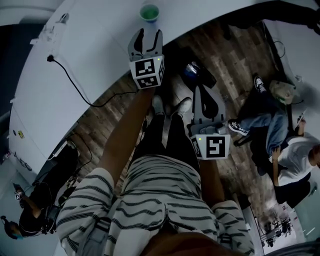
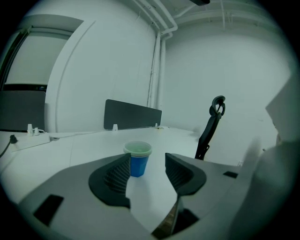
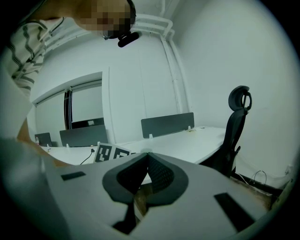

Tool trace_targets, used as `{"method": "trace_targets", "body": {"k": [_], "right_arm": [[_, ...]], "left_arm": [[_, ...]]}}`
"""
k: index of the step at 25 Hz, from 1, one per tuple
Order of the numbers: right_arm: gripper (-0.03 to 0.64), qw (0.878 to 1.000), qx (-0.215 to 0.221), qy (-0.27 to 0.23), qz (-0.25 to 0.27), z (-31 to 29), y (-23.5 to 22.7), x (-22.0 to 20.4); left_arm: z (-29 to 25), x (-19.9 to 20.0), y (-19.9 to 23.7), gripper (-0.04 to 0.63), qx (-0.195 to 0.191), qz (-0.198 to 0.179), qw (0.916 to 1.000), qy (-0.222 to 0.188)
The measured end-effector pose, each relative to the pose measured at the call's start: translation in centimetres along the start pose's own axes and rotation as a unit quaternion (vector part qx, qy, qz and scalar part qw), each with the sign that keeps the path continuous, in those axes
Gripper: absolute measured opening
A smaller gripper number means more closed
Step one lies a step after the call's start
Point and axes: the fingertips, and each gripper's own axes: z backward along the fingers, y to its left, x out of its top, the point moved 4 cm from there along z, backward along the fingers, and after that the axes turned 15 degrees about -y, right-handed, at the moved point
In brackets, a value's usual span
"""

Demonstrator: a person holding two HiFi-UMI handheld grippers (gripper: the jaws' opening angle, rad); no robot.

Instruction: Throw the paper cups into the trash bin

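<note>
A blue paper cup [image 1: 149, 12] with a pale rim stands upright on the white curved table [image 1: 90, 45]. My left gripper [image 1: 149, 34] is held over the table edge and points at the cup from just short of it. In the left gripper view the cup [image 2: 138, 159] shows in the gap beyond the fingertips, untouched, and the left gripper [image 2: 148, 157] is open. My right gripper [image 1: 204, 92] hangs lower over the wooden floor. In its own view the right gripper [image 3: 147, 157] is shut with nothing in it. A dark container [image 1: 194, 71] with something blue in it stands on the floor.
A black cable [image 1: 70, 80] runs across the table. A grey divider panel [image 2: 132, 115] stands at the table's far side and a black office chair [image 2: 213, 126] beside it. One person [image 1: 265, 125] sits at the right, another [image 1: 30, 215] at lower left.
</note>
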Motion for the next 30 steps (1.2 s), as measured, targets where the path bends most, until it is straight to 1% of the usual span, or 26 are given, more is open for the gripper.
{"method": "trace_targets", "body": {"k": [6,11,16,21,26,30], "right_arm": [[0.014,1.000,-0.007,0.006,0.001,0.2,-0.5,-0.8],[0.014,1.000,-0.010,0.015,-0.001,0.3,-0.7,-1.6],[0.014,1.000,-0.016,0.025,-0.007,0.3,-0.9,-2.4],[0.015,0.999,-0.018,0.030,-0.008,0.3,-0.8,-3.0],[0.015,0.999,-0.021,0.030,-0.011,0.1,-0.7,-3.0],[0.014,0.999,-0.019,0.035,-0.003,0.3,-0.7,-3.4]], "left_arm": [[-2.7,-1.2,0.7,0.291,0.011,-0.009,0.9999,0.004],[-4.4,-2.3,1.6,0.315,0.019,-0.014,0.9996,0.017],[-5.7,-3.4,2.0,0.322,0.022,-0.017,0.9991,0.033],[-6.5,-4.0,2.3,0.325,0.035,-0.006,0.9986,0.038],[-7.3,-4.4,2.7,0.324,0.037,-0.016,0.9981,0.045],[-8.2,-4.7,3.0,0.322,0.042,-0.020,0.9974,0.055]]}}
